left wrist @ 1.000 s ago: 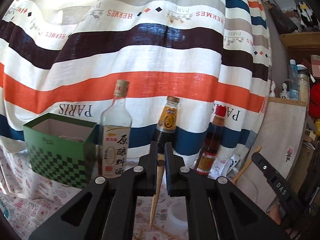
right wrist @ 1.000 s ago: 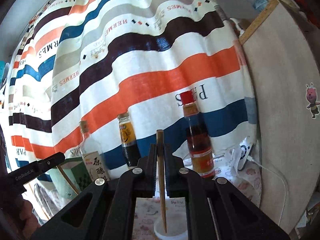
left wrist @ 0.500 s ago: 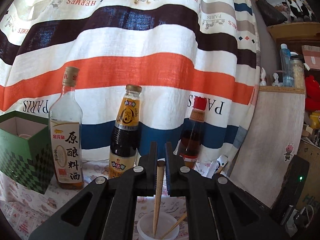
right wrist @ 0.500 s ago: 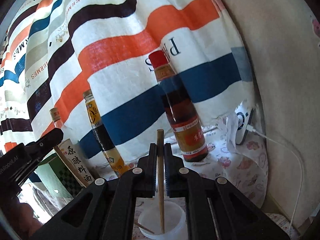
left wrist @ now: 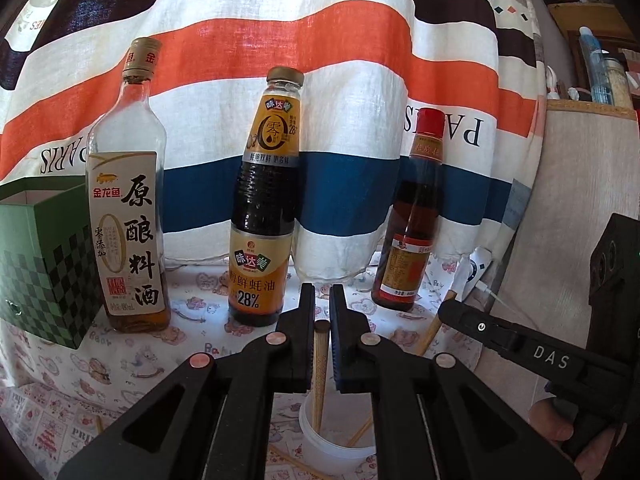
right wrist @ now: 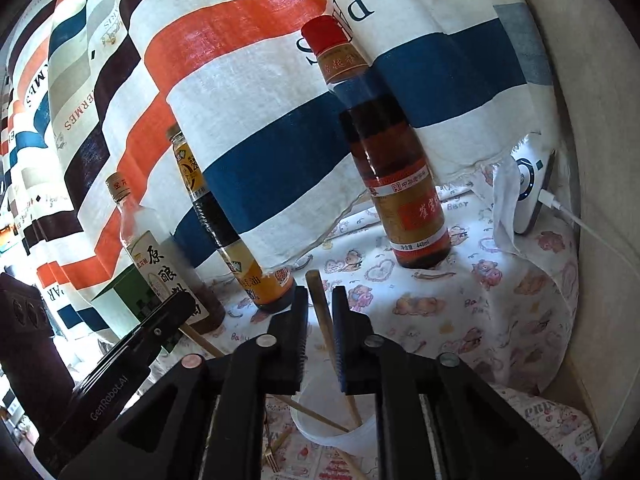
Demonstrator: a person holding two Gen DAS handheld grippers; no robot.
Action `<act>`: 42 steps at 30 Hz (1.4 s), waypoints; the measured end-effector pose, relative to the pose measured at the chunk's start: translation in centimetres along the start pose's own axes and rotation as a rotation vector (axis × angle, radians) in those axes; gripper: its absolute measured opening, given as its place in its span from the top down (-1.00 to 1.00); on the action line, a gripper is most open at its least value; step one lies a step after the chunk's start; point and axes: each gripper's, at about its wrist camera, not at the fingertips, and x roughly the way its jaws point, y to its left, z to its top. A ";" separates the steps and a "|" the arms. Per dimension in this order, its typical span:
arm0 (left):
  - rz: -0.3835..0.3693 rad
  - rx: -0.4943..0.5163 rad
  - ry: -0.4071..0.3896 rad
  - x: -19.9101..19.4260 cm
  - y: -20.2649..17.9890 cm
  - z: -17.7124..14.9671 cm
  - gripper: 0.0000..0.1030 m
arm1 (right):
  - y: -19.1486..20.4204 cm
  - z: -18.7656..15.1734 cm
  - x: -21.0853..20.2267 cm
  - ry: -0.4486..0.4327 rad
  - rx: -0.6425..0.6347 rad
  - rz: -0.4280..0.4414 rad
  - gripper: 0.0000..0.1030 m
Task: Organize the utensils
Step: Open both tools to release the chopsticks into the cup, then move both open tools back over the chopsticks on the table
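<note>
In the left wrist view the left tool (left wrist: 320, 322) is nearly closed, its jaws pinching a wooden chopstick (left wrist: 319, 368) that hangs upright, its lower end inside the white cup (left wrist: 320, 440) at 6 o'clock. The cup's near rim and base are hidden behind the tool's frame. A second stick leans in the cup toward 4 o'clock, only partly visible.

In the right wrist view the right tool (right wrist: 320, 312) has its jaws opening; a tilted chopstick (right wrist: 322, 312) stands between them, apparently clear of the pads on both sides, though contact is hard to judge. Its lower end reaches into the same cup (right wrist: 304, 420), cut off by the frame. A small fork (right wrist: 274, 450) lies on the surface (right wrist: 460, 312) at 7 o'clock, half hidden.

Three bottles stand beyond: a cooking-wine bottle (left wrist: 128, 200) at 10 o'clock, an oyster-sauce bottle (left wrist: 266, 208) at 12, a red-capped bottle (left wrist: 412, 216) at 2. A green checked box (left wrist: 44, 256) is cut off at 9 o'clock. A striped curtain (left wrist: 320, 40) hangs behind.
</note>
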 end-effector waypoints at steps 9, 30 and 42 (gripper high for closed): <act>0.078 0.041 -0.075 -4.7 1.0 1.6 -0.23 | 1.1 1.5 -3.8 -0.107 -0.041 -0.045 -0.16; 0.253 0.051 -0.120 -19.0 9.8 -2.7 -0.99 | 9.2 -6.6 -12.7 -0.129 -0.215 -0.048 -0.56; 0.288 -0.114 0.152 -15.4 17.8 -8.6 -0.99 | 4.9 -11.4 -7.6 0.033 -0.177 -0.194 -0.62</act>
